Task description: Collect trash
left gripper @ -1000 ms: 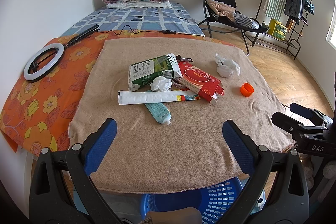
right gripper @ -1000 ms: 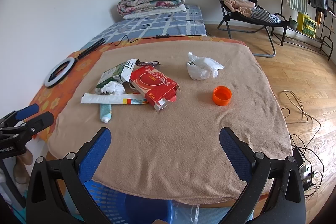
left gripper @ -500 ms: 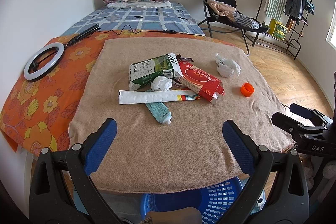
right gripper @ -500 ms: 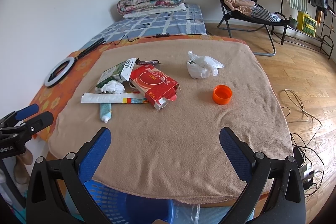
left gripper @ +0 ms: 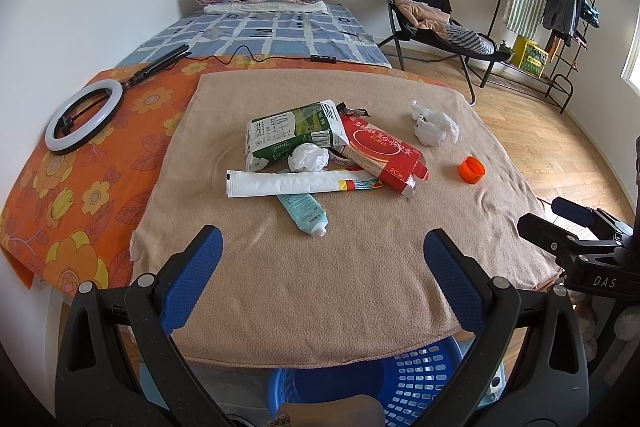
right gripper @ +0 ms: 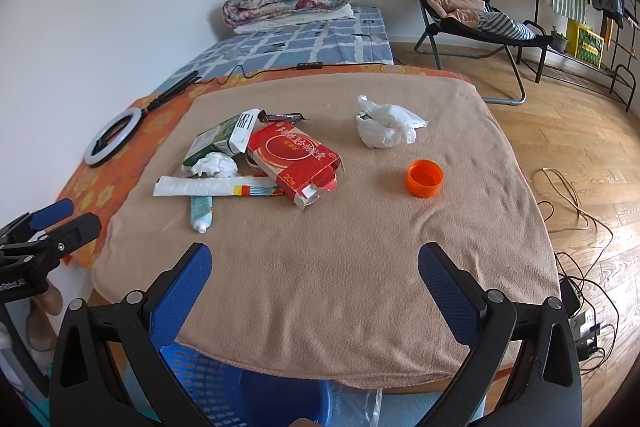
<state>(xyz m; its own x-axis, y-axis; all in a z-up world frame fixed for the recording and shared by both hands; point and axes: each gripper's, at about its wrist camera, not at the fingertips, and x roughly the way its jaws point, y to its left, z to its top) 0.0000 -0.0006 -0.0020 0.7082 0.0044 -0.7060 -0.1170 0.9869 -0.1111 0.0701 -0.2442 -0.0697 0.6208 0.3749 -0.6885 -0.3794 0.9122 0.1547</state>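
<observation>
**Both tools wait at the near edge, nothing collected yet**

Nearest to the cameras, the blue basket [left gripper: 404, 383] stands under the front edge of the table [left gripper: 320, 291], which is covered by a beige blanket. The basket looks like the place for the trash, and no trash is visible in the part of it that shows. The left tool [left gripper: 322, 247] hovers over the near edge of the table with its jaws wide apart and nothing between them. The right tool [right gripper: 316, 259] is the same: wide open and holding nothing.

Further in, the trash lies on the blanket. The closest piece is a teal tube [left gripper: 306, 209], partly under a long white wrapper [left gripper: 292, 183]. Behind these are a crumpled paper ball [left gripper: 307, 158], a green carton [left gripper: 288, 135] and a red box [left gripper: 382, 153], all touching or overlapping in one pile. To the right, apart from the pile, an orange cap [right gripper: 424, 179] lies alone, and behind it a white plastic bag [right gripper: 384, 125].

I judge that the task is at its first step, the choosing and reaching. The next move needs one tool to go forward and down over a single piece; the tube or the cap seems easiest. The wrapper is flat on soft cloth, so the fingers may pinch the blanket too
</observation>
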